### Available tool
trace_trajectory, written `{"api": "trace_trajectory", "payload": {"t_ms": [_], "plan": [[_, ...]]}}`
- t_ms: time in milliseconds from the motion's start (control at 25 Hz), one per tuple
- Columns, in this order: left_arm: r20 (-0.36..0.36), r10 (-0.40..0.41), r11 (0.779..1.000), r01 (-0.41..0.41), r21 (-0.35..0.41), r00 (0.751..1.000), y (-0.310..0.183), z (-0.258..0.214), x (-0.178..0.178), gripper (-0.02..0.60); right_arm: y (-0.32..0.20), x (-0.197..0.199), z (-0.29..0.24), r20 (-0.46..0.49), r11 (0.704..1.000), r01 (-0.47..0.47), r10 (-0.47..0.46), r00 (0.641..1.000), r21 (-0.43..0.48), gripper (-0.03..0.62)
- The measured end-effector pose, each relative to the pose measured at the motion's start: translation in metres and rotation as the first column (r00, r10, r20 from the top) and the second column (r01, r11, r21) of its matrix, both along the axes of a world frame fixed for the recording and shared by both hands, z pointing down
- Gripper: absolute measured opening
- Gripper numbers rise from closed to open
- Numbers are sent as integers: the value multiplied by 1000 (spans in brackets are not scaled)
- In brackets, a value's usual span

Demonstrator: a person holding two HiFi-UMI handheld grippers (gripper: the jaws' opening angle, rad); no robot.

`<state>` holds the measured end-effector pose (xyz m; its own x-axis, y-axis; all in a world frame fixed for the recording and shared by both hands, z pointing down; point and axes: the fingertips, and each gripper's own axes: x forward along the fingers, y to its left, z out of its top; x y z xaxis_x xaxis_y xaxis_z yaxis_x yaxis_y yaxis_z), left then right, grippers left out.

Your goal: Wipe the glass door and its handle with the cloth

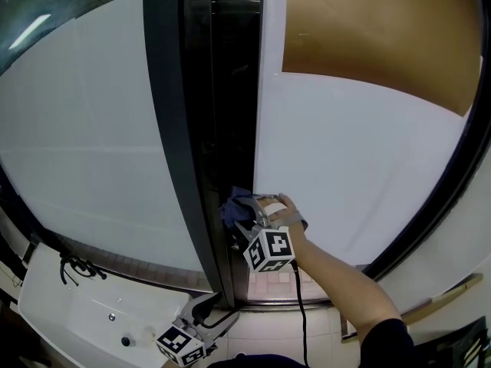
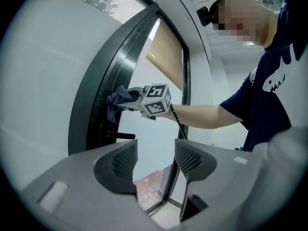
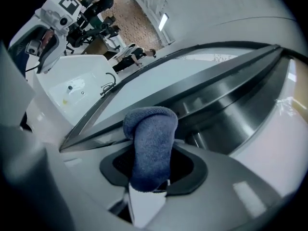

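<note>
One cloth (image 3: 151, 129) — pinched in right gripper (image 3: 153, 163), at door frame (image 1: 178, 129).

Blue cloth (image 3: 150, 148), dark, perhaps black door frame (image 1: 173, 129)

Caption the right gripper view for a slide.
Blue cloth clamped in the right gripper, held up to the dark door frame.

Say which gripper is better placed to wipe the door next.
Right. The right gripper is shut on the cloth, up at the door's dark frame; the left gripper is open, empty and lower down.
</note>
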<state>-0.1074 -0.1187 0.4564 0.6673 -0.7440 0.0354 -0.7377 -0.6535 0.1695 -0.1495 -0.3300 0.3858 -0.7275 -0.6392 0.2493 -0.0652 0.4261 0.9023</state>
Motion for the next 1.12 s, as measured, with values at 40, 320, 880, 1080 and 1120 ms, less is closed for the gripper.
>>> {"api": "trace_trajectory", "payload": {"t_ms": [40,320,880,1080,1120], "plan": [[0,1,1000,-1,0,1000,-2,0,-2,241,-3,-1,2,-8,1000,-2,2,1000,6,147],[1,38,999,-38,10,999,-12,-4,5,241,-9,23,6,-41,998,-31,34,999,61,144],[0,140,990,-140,11,990,-22,-3,53,241,-46,183,4,-34,958,-280,282,959,56,143],[5,164,986,-164,12,986,-21,-5,65,241,-54,252,8,-23,920,-390,391,920,35,142],[6,165,986,-165,11,986,-21,-5,66,241,-55,264,9,-21,912,-410,411,912,29,142]]}}
